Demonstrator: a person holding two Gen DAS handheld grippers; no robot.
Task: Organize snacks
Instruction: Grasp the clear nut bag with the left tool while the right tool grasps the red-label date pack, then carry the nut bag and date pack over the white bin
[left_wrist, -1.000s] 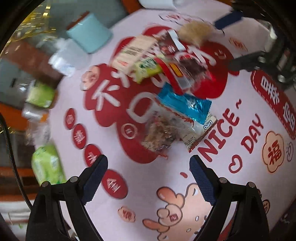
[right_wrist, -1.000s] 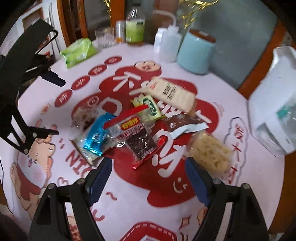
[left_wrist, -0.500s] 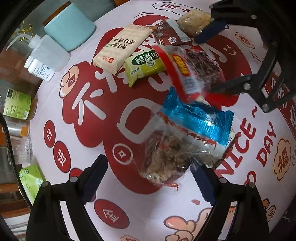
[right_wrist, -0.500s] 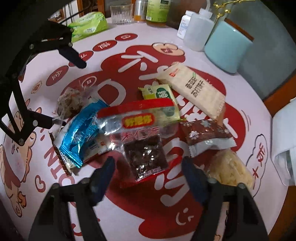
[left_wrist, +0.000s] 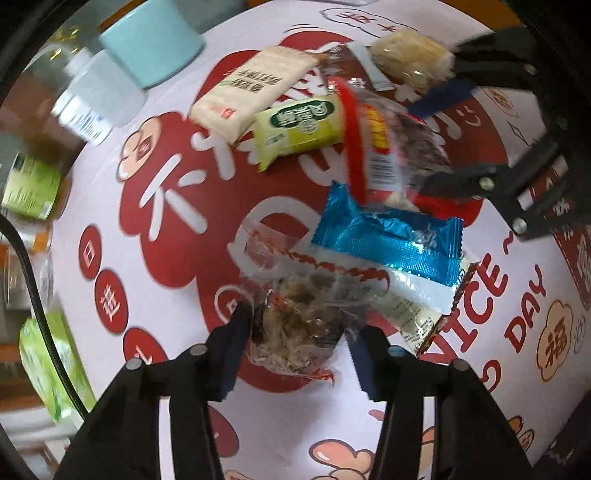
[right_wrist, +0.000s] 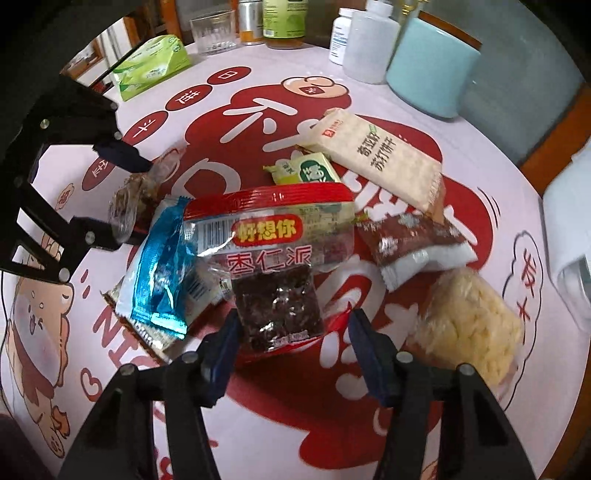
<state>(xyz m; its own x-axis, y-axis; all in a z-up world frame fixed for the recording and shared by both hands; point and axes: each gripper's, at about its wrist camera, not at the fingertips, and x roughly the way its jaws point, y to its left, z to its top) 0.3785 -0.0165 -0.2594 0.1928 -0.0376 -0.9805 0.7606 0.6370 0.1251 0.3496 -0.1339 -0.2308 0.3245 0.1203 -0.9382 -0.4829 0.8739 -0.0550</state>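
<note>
Several snack packets lie in a loose pile on the printed tablecloth (left_wrist: 177, 302). My left gripper (left_wrist: 301, 328) is open, its fingers on either side of a clear packet of brown shredded snack (left_wrist: 295, 325). My right gripper (right_wrist: 291, 328) is open, its fingers on either side of the red-and-clear date packet (right_wrist: 273, 266). A blue foil packet (left_wrist: 388, 236) (right_wrist: 159, 266) lies between the two. A cream cracker pack (right_wrist: 376, 158), a green packet (right_wrist: 306, 170), a brown packet (right_wrist: 413, 236) and a yellow puffed snack (right_wrist: 469, 325) lie around them.
A light blue canister (right_wrist: 432, 62), white bottles (right_wrist: 369, 37), a glass (right_wrist: 214, 33) and drink bottles stand at the table's far edge. A green tissue pack (right_wrist: 151, 66) lies far left. A white object (right_wrist: 569, 236) sits at the right edge.
Both grippers have moved forward and down to the pile. The left now straddles the clear shredded-snack packet, the right the red date packet. Both jaws have narrowed.
</note>
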